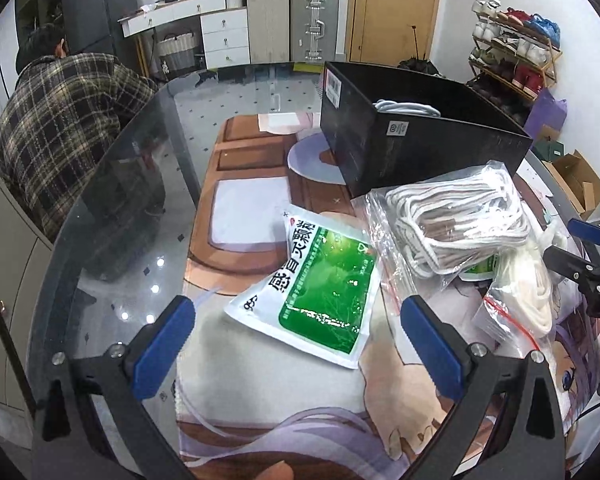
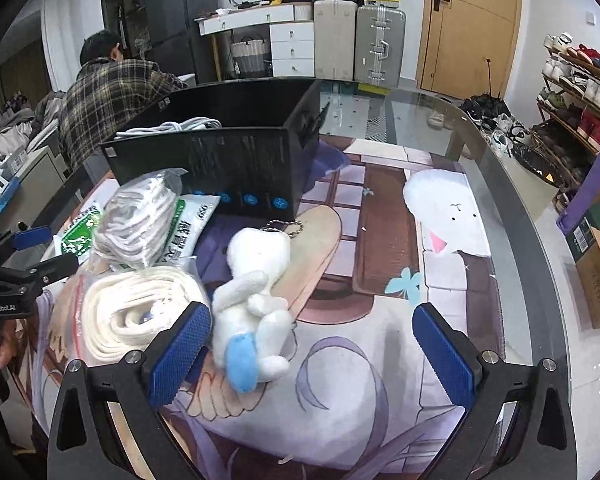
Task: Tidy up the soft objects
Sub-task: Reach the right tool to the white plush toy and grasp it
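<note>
Left gripper [image 1: 298, 344]: jaws wide apart, empty; green sachet [image 1: 314, 280] just ahead.
Right gripper [image 2: 312, 350]: jaws wide apart, empty; plush toy [image 2: 256, 304] beside its left finger.

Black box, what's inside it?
The black box holds a coiled white cable, peeking over its wall. Anything lower inside is hidden by the box's wall.

We note the black box [image 1: 412, 136] wall conceals most of the white cord [image 1: 406, 107] inside, beyond the left gripper [image 1: 300, 344]. Pouch [image 2: 188, 228] print partly covered by bagged rope [image 2: 140, 220].
</note>
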